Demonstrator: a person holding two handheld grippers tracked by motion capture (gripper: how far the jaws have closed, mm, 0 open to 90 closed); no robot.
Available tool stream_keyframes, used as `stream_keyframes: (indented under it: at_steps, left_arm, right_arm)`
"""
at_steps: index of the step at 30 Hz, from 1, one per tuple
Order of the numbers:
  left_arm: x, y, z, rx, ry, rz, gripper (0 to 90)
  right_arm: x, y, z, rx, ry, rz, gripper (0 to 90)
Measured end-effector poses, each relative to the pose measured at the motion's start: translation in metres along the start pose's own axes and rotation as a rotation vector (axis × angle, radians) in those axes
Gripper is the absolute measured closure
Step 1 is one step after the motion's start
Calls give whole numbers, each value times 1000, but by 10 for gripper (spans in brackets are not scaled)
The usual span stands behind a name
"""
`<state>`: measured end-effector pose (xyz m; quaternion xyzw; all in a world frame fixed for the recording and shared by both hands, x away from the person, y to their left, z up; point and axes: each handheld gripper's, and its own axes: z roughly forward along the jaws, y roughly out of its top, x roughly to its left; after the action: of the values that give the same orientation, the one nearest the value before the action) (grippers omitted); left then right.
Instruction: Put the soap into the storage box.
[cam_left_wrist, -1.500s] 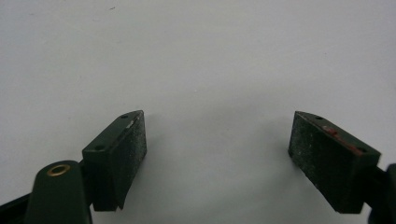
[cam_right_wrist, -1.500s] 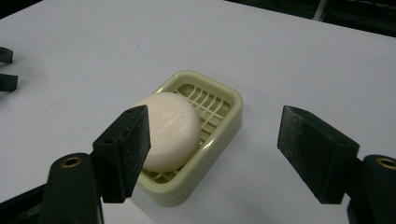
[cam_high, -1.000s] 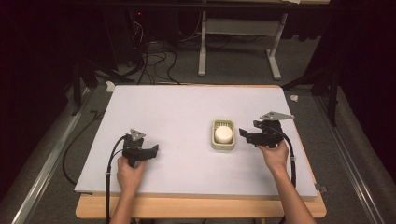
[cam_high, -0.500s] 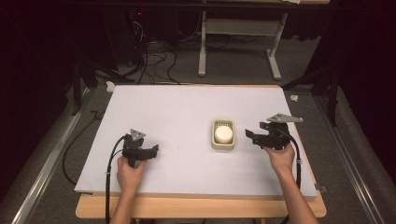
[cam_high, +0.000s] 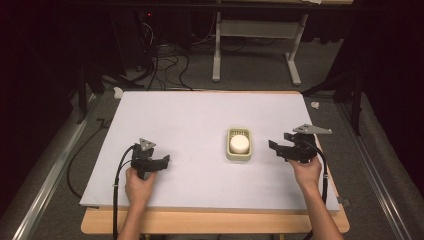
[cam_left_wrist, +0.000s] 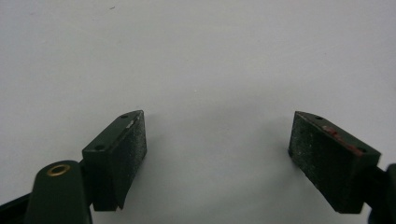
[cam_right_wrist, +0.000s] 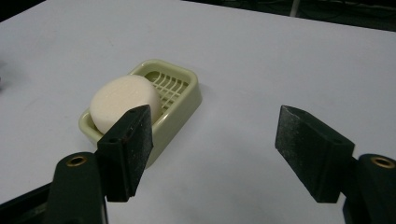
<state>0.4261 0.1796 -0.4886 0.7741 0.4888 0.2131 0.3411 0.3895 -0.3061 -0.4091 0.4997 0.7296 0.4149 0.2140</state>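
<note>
Soap dish lies lengthwise away from the person, round soap inside; right hand-held gripper beside it, jaws apart, empty.

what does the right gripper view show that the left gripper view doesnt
Right gripper view alone: a pale green soap dish with a round white soap in it, beyond the right gripper, whose jaws have just closed a little. Left gripper view alone: the left gripper. Both: the white table sheet and black jaws standing apart with nothing between them.
</note>
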Motion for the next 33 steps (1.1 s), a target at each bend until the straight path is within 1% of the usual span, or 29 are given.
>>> stream_keyframes:
  at_steps: [7, 11, 18, 20, 24, 27, 28, 33]
  left_arm:
    - [0, 0, 0, 0, 0, 0, 196]
    - [0, 0, 0, 0, 0, 0, 196]
    - [0, 0, 0, 0, 0, 0, 196]
    - [0, 0, 0, 0, 0, 0, 196]
    - [0, 0, 0, 0, -1, -1, 196]
    - [0, 0, 0, 0, 0, 0, 196]
    - [0, 0, 0, 0, 0, 0, 196]
    - [0, 0, 0, 0, 0, 0, 196]
  right_arm:
    - [-6, -5, -6, -1, -9, 17, 282]
    - [-9, -7, -9, -4, -15, 14, 283]
    - [-16, -11, -18, -13, -29, 36, 283]
    - [-18, -13, -19, -18, -31, 33, 283]
    - [-20, -17, -22, -14, -38, 49, 283]
    - [-22, -20, -23, -19, -42, 48, 283]
    - [-21, -21, -24, -19, -41, 57, 283]
    - [-22, -24, -25, -16, -41, 54, 283]
